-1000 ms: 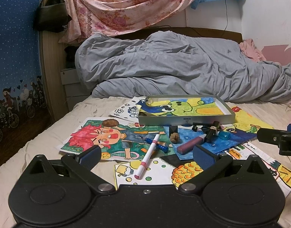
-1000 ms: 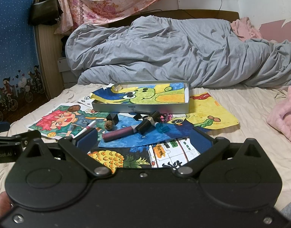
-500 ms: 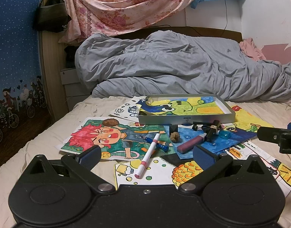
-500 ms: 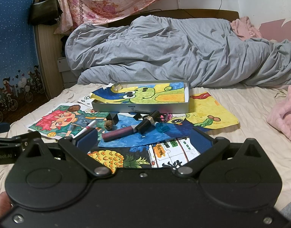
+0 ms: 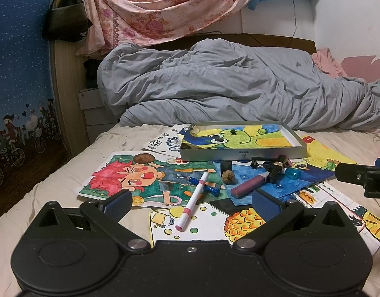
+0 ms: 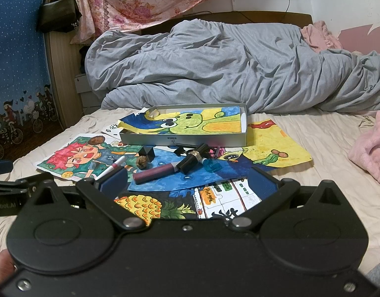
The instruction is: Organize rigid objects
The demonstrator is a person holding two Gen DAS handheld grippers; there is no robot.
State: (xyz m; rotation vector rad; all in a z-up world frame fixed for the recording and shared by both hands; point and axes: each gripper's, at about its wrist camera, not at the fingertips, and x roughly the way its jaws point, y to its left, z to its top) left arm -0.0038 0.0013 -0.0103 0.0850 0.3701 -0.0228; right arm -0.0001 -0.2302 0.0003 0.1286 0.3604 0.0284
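Grey shallow metal tray (image 5: 242, 152) sits behind the scattered white-and-pink marker pen (image 5: 193, 200) and maroon tube (image 6: 154, 172), probably the drop spot. Left gripper (image 5: 190, 204) and right gripper (image 6: 187, 183) both spread wide, empty, lined up for a pick.

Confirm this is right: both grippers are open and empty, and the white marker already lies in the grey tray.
One thing is wrong: the white marker is not in the grey tray. It lies on the drawings in front of the tray, as the left wrist view shows. The rest holds: the left gripper and right gripper are both open and empty.
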